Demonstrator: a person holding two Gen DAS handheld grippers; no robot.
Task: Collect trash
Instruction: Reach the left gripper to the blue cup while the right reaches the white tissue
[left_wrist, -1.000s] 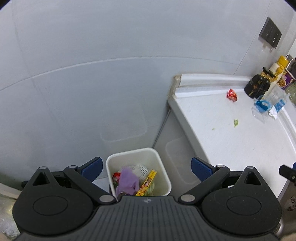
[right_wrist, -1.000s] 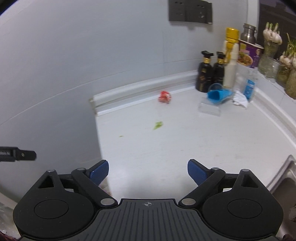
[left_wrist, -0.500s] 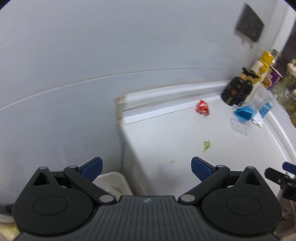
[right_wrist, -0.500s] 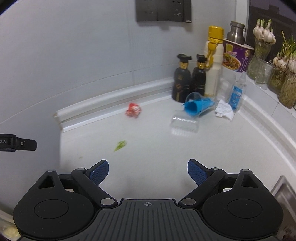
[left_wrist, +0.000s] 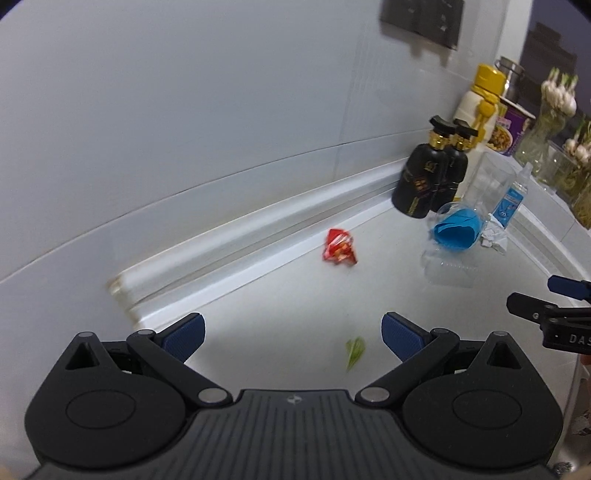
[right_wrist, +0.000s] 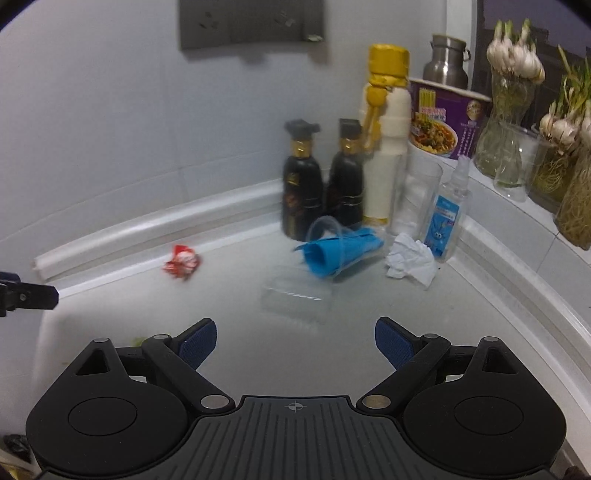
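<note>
White counter (left_wrist: 303, 295) fills both my views, and both are smeared with blur, so small things are hard to read. My left gripper (left_wrist: 293, 332) is spread wide and holds nothing; a green scrap (left_wrist: 355, 350) lies on the counter between its blue fingers (left_wrist: 184, 334), nearer the right one, too blurred for me to say what it is. Farther off, close to the raised back edge, sits a crumpled red wrapper (left_wrist: 339, 246). My right gripper (right_wrist: 295, 341) is also wide and empty, with a clear plastic piece (right_wrist: 295, 297) just ahead of it, its outline barely showing against the counter. Behind that lies a tipped clear cup (right_wrist: 332, 251) with blue paper (right_wrist: 332, 253) rolled inside, and a white tissue wad (right_wrist: 410, 262) beside it. In the right view the scrap is almost hidden behind my left finger. Two black bottles (right_wrist: 321, 184) stand at the wall with a yellow-capped bottle (right_wrist: 384, 140), a glass (right_wrist: 417, 195) and a small spray bottle (right_wrist: 448, 214); their labels are unreadable. Each gripper shows only as a cut-off tip at the edge of the other's view.
</note>
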